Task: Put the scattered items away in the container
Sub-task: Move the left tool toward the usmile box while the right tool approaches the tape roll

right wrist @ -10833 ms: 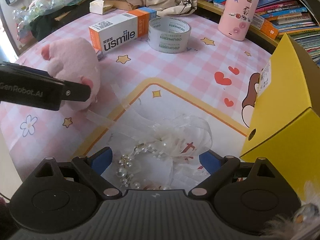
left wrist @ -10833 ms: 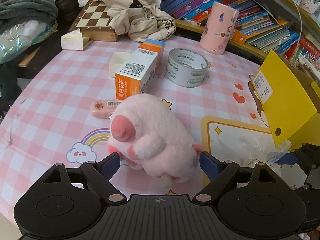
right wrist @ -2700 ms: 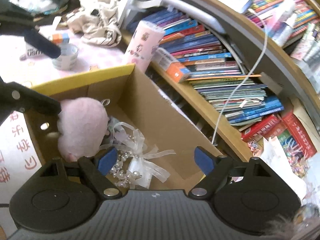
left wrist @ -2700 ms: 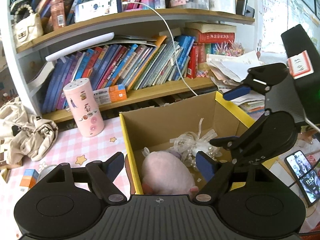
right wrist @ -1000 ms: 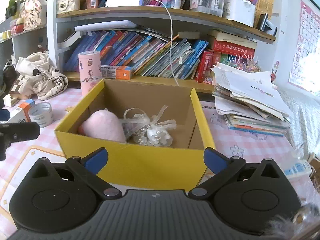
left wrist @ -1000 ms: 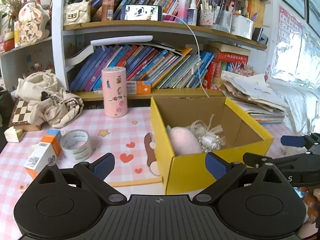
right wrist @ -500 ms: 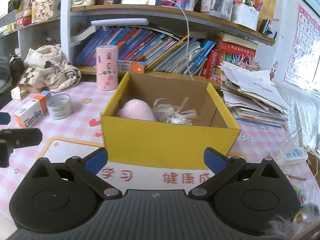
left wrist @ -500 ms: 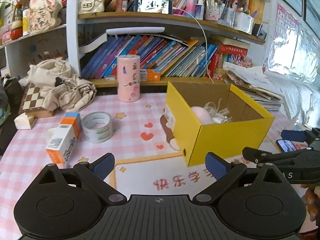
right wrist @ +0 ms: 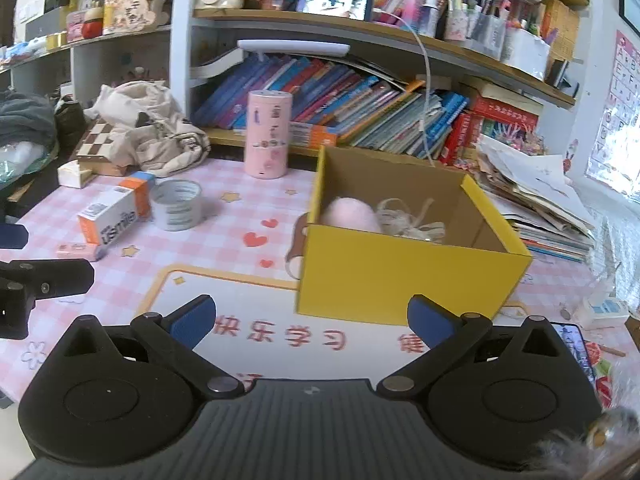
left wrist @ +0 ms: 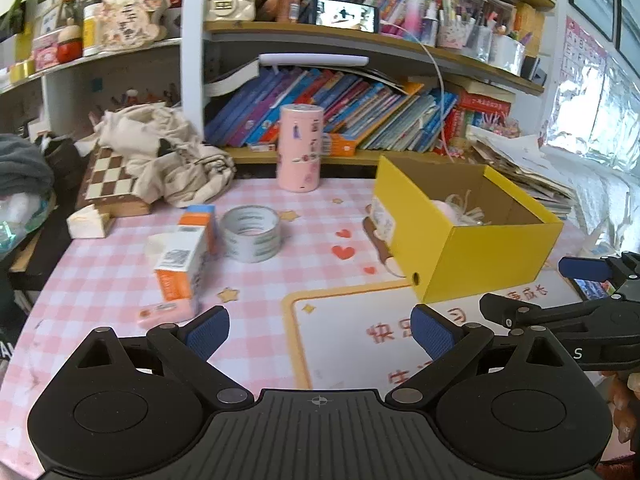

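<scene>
The yellow cardboard box stands on the pink checked table, right of centre. Inside it lie the pink plush toy and a white ribbon-and-bead bundle. Left of the box lie a roll of clear tape, an orange-and-white toothpaste carton and a small pink eraser. My left gripper is open and empty, low over the table's front. My right gripper is open and empty in front of the box.
A pink cylinder stands at the back by the bookshelf. A chessboard, crumpled cloth and a tissue box crowd the back left. A phone and stacked papers lie right.
Both grippers have drawn further back from the box and toward the left, so more of the table and the scattered items shows. Both stay open and empty.
</scene>
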`<state>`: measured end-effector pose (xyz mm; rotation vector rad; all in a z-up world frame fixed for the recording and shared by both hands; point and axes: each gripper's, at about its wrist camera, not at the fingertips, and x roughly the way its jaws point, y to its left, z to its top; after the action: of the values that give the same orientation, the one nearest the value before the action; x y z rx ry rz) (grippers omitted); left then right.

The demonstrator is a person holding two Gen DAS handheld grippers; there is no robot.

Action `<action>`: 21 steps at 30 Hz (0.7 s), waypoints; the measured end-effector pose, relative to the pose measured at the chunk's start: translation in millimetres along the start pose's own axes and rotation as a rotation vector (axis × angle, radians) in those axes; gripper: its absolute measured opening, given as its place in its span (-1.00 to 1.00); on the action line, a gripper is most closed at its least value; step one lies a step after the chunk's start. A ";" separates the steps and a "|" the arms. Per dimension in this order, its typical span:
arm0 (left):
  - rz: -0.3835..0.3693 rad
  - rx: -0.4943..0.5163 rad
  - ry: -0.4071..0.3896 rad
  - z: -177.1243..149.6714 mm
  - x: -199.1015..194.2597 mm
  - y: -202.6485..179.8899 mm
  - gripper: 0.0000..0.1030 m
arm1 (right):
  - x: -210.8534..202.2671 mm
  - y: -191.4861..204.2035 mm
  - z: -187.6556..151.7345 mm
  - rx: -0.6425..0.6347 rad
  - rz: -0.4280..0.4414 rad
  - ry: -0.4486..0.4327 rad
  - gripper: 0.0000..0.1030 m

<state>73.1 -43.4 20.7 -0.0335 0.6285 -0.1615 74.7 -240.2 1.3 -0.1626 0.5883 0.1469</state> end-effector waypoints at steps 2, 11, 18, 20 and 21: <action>0.008 -0.007 -0.003 -2.2 -4.2 8.1 0.92 | -0.3 10.1 0.5 -0.006 0.010 0.000 1.00; 0.054 -0.046 -0.011 -12.3 -22.5 44.2 0.92 | -0.2 54.1 4.8 -0.059 0.067 -0.004 1.00; 0.089 -0.083 -0.021 -17.6 -33.9 68.8 0.92 | 0.4 82.0 9.1 -0.096 0.104 -0.010 1.00; 0.095 -0.092 -0.022 -18.9 -35.8 75.2 0.92 | 0.5 89.1 9.7 -0.107 0.114 -0.010 1.00; 0.097 -0.096 -0.021 -19.6 -36.3 78.1 0.92 | 0.6 92.4 9.9 -0.112 0.118 -0.009 1.00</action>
<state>43.6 39.9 19.8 -0.0967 0.6156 -0.0373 63.6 -148.0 -1.1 -0.2353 0.5809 0.2955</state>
